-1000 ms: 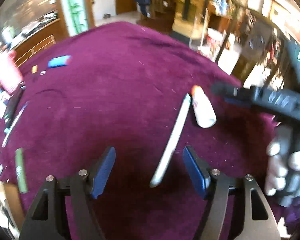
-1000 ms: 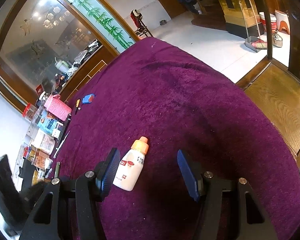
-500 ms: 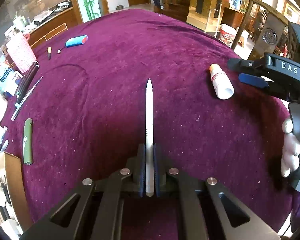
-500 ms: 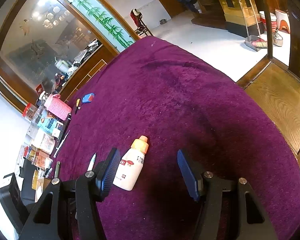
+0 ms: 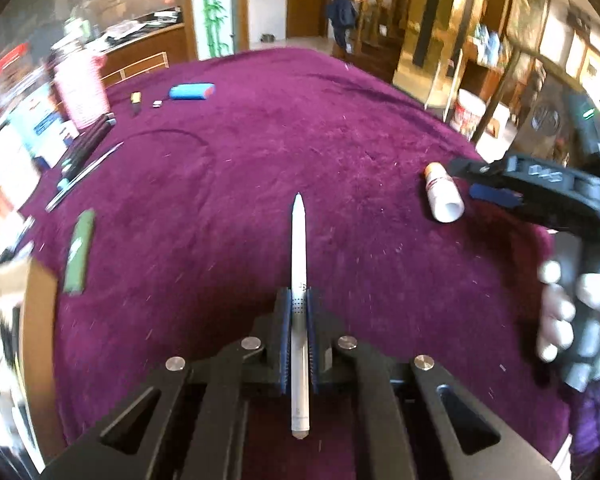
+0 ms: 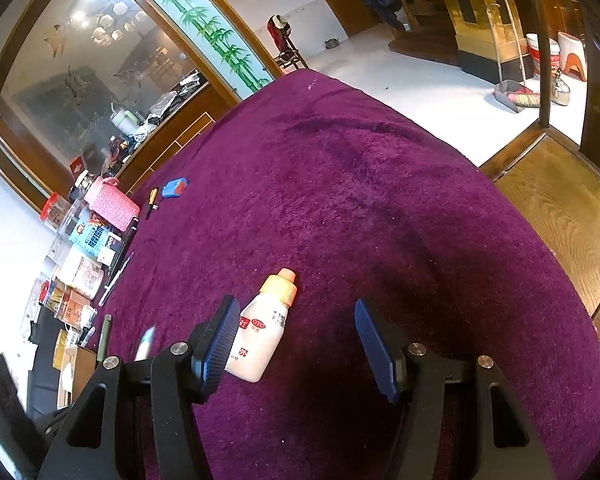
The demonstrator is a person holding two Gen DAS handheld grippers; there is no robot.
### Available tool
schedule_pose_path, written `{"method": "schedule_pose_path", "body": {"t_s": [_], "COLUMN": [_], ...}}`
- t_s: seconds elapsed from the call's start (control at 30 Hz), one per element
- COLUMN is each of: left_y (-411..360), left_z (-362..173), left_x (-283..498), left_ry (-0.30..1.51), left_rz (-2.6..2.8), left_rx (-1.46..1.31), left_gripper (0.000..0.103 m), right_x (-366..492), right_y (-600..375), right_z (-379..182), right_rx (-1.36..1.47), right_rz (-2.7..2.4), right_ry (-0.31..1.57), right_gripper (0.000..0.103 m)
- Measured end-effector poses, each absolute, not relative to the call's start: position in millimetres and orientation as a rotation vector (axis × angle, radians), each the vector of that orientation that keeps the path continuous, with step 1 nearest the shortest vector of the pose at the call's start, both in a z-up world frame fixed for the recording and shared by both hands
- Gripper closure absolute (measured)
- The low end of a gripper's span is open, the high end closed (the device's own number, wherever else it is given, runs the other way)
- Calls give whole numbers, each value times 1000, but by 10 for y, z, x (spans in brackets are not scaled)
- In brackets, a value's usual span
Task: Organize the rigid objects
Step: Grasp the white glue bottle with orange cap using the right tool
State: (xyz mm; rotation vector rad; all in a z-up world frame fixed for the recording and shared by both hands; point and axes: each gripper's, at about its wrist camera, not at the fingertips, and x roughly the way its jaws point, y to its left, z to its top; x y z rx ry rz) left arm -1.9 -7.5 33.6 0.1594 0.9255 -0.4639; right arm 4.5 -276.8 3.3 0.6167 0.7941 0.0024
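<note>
Left tool [image 5: 299,312]: pads shut on pen [image 5: 299,248], gripped at rear third; butt end sticks out back past the pads.
Pen axis: in line w/ tool, tip fwd, pointing across worktop [image 5: 340,128] toward far edge. Looks lifted off the cloth; can't be sure.
Right tool [image 6: 296,340]: jaws wide, holding nothing, low over bottle [image 6: 260,332].
Bottle: lying flat on worktop, betw. the pads, body just beside left pad. Long axis fwd & slightly right; orange cap away from tool, base toward it.
Other items: green tube [image 5: 79,251] near left edge; blue case [image 5: 191,91] far left; dark pens [image 5: 88,148] at left rim, beside pink holder [image 5: 80,88].
Done (est.): pen picked up.
Left (est.): pen not yet placed; bottle not yet gripped; loose items along left side unsorted. Early stage.
Destination: can't tell; prob. left-side group.
</note>
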Motion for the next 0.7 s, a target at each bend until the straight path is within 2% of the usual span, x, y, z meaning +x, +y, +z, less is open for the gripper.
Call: {"method": "schedule_pose_path", "body": {"t_s": [0.37,0.4,0.47,0.53,0.7], "left_y": [610,661,795,920,1140], "left_z": [610,632,688,728,772], "left_x": [-687,-724,-809,-890,-1033], "left_ry": [854,846,827,811,788], "left_rz": [-372,-357,-322,-290,-241], "left_rx": [78,76,72,66,54], "left_gripper": [96,96,96,96,96], "right_x": [227,255,304,327,268], "right_y": [-2283,-2225,-2134,-2083,-2058], "right_z": [123,130,132,123,124], "right_rx": [455,416,341,292,272], "right_rz": [-40,-66,-105,-128,-129], "right_ry": [908,914,931,944,952], "right_gripper": [41,43,60,71,72]}}
